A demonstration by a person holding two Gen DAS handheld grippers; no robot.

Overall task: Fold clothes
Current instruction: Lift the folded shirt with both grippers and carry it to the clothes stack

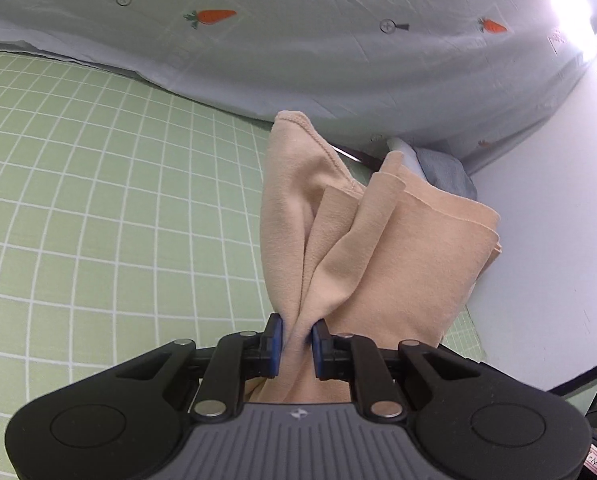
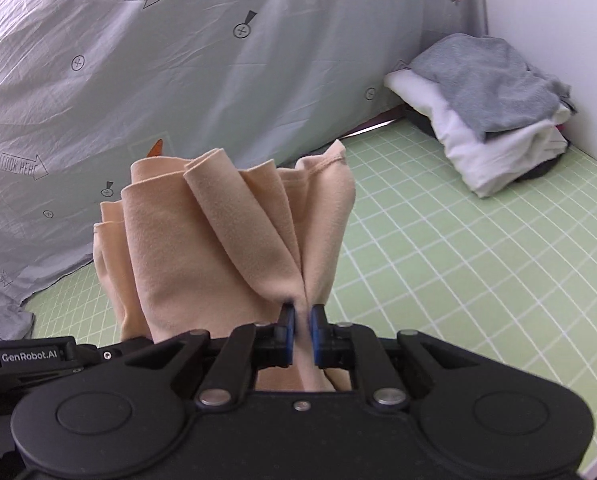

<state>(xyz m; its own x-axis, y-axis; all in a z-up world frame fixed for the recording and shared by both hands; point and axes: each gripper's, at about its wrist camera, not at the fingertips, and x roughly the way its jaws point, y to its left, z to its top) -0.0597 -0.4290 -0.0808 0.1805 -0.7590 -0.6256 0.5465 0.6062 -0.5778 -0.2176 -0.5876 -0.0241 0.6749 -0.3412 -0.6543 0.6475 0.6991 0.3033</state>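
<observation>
The left gripper (image 1: 297, 330) has its two blue pads pinched tight on a soft peach-coloured piece of clothing (image 1: 362, 240). The cloth is bunched up between the pads and fans out past them in big folds. It hangs above the green bed sheet with white grid lines (image 1: 98, 200). A stitched hem shows at the far tip of the cloth.

The right gripper (image 2: 302, 322) is also squeezed closed on the same peach clothing (image 2: 218, 240). Its blue pads press a thin bit of cloth between them. From this side the cloth spreads out in many wavy folds, mostly toward the left. Part of the other black gripper sits just beside it, at the lower left of the right view.

Behind the clothing there is a pale blue-grey cloth with small orange carrots on it (image 2: 178, 80). It has arrows and words printed on it too.

In the far corner by the white wall (image 2: 558, 8), a small pile of folded clothes (image 2: 494, 120) rests on the green sheet. A grey one lies on top of white ones. A crumpled grey cloth (image 2: 2, 322) lies at the left edge of the right view.
</observation>
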